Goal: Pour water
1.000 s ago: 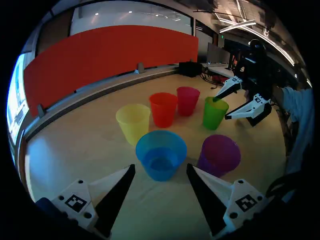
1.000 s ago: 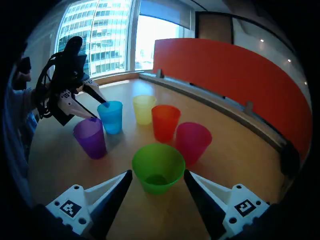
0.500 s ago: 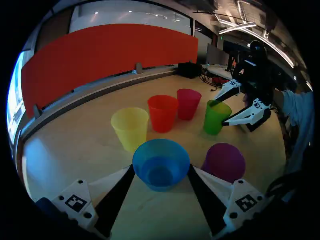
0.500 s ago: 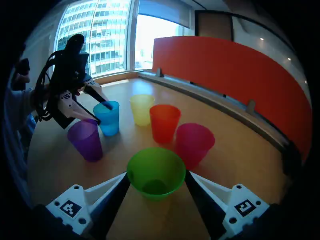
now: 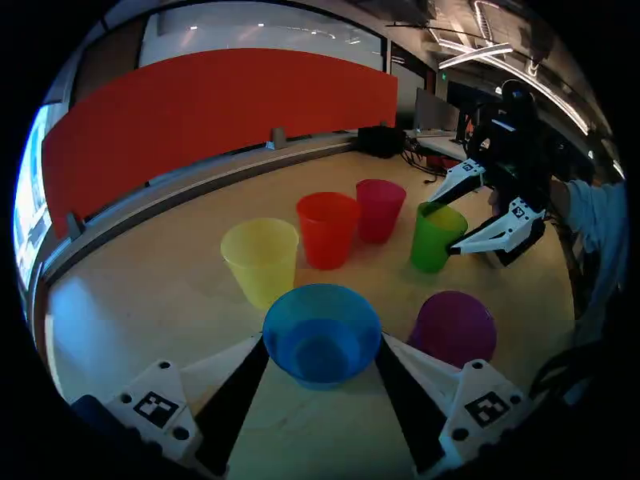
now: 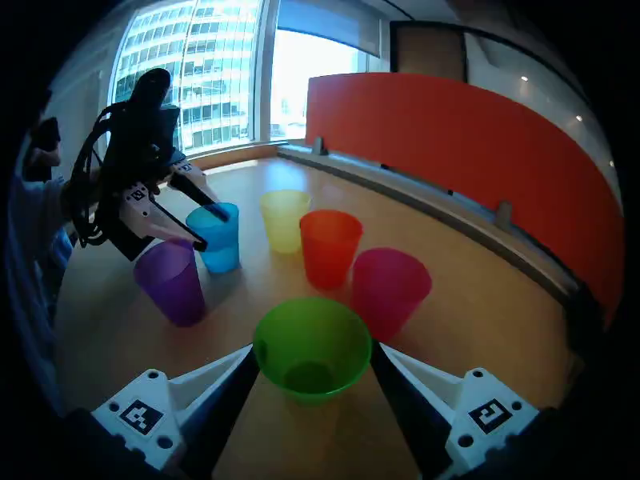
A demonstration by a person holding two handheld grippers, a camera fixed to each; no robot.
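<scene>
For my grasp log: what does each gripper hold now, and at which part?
Left gripper brackets the blue cup at its upper wall; right gripper likewise the green cup. Whether they press cannot be told.

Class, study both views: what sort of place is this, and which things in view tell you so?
Probably an open-plan office. A long red partition panel runs along the far edge of the wooden table, tall windows fill one wall, and desks with monitors stand behind.

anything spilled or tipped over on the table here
Nothing stands out. The yellow cup, red cup, pink cup and purple cup stand upright on the table, no puddle visible. The blue cup sits between the left gripper's fingers, the green cup between the right gripper's, both upright.
</scene>
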